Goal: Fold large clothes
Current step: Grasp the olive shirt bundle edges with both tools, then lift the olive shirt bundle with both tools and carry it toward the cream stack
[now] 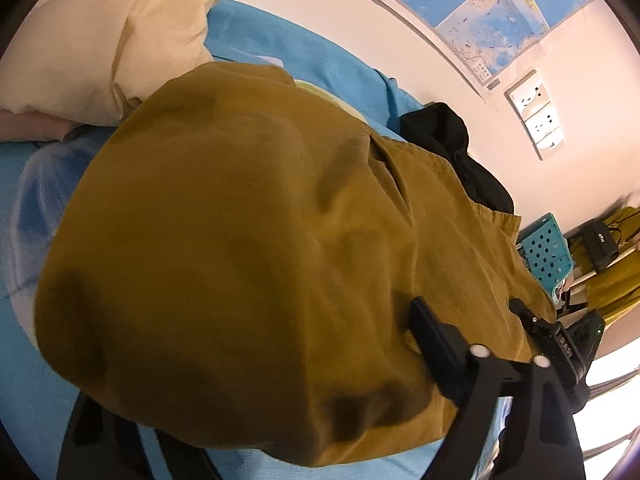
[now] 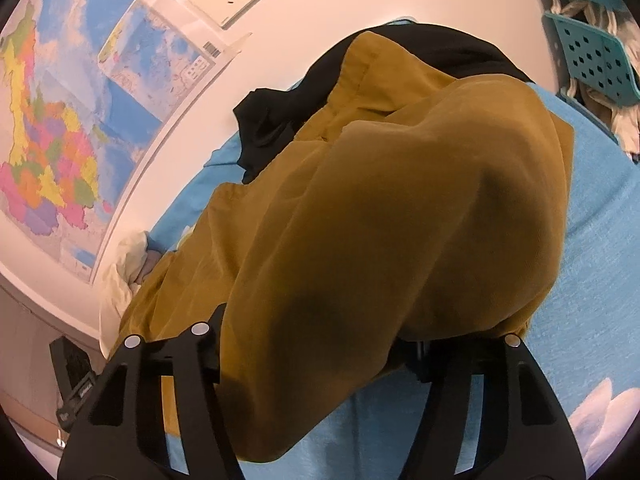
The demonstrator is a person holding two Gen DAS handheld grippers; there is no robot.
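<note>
On the bed (image 2: 592, 216), which carries a blue sheet printed with clouds, lies one ochre garment (image 1: 248, 240). It covers most of the middle of the sheet and reaches to the bed's near edge.

**Count.** Two grippers, one ochre garment, and one black garment (image 2: 280, 120) at the bed's wall-side edge. There is also one cream heap of bedding (image 1: 108, 36) at the bed's far corner in the left wrist view. Off the bed are two maps (image 2: 60, 120) on the wall, one strip of wall sockets (image 1: 536, 120) and two teal perforated panels (image 2: 600, 56).

**Orientation.** The ochre garment lies rumpled. In the left wrist view its long axis runs from the near edge, lower left, to upper right. Its gathered end (image 1: 500, 216) points toward the wall and touches the black garment, partly overlapping it. A slit-like fold lies just short of that end.

**Grippers.**
- The right gripper (image 2: 316, 344) is at the near edge with its jaws spread. A swell of ochre cloth fills the gap between them and covers the tip of one finger. No pinch is visible.
- The left gripper (image 1: 136, 440) is at the same edge, and the cloth hangs over its fingers and hides them. Whether its jaws press the cloth or stand free cannot be told.
</note>
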